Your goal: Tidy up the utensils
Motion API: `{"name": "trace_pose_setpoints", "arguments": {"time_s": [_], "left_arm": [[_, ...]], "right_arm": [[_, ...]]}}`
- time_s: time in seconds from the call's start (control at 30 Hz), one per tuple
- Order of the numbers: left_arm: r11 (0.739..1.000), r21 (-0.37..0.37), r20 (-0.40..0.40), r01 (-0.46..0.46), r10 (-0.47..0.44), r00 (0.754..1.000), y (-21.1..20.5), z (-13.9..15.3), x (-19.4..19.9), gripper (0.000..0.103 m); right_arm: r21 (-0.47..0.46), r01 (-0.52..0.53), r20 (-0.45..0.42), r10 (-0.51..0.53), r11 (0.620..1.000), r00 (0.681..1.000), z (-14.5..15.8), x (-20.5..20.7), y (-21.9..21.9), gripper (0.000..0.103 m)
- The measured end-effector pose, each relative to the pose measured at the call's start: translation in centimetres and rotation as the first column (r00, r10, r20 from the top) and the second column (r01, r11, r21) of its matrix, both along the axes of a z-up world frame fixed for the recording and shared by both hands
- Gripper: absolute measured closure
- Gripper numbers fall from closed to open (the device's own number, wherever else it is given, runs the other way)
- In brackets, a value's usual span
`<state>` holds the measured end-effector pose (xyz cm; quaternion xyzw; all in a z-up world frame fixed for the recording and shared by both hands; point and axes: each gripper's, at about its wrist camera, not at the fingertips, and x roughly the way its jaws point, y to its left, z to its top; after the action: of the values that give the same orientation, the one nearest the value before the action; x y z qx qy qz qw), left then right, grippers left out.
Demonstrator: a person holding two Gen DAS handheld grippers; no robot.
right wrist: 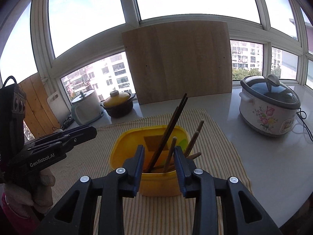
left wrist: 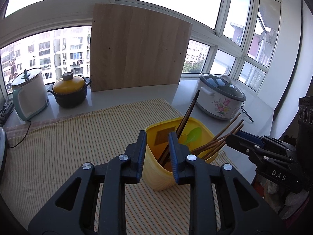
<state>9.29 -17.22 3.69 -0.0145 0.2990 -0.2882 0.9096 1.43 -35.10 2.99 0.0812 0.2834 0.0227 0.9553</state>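
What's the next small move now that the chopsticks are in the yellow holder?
Probably lift both tongs straight up and back. The left tongs and right tongs stand open over the yellow holder, and the chopsticks lean inside it, gripped by neither.

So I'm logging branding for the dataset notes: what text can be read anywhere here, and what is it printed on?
"DAS": on the side of the right hand-held gripper, seen from the left wrist.
"GenRobot.AI": on the side of the left hand-held gripper, seen from the right wrist.
Control panel label on the floral cooker: too small to read.
Nothing else legible.
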Motion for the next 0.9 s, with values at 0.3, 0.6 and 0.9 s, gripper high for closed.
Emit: {"name": "trace_pose_setpoints", "arguments": {"time_s": [0.3,0.6,0.9], "left_arm": [[1.000,0.008,0.102,-0.026,0.025,0.994,1.6,0.9,-3.9,0.036],[0.997,0.036,0.201,-0.064,0.056,0.978,3.0,1.5,-7.9,0.001],[0.987,0.067,0.248,-0.145,0.124,0.961,3.9,1.3,-9.8,0.000]], "right_arm": [[-0.096,0.065,0.076,-0.058,0.993,0.995,1.2,-2.0,1.1,0.026],[-0.136,0.100,0.120,-0.083,0.986,0.989,1.8,-3.8,2.2,0.008],[-0.163,0.140,0.155,-0.115,0.977,0.981,2.1,-4.5,2.8,0.000]]}}
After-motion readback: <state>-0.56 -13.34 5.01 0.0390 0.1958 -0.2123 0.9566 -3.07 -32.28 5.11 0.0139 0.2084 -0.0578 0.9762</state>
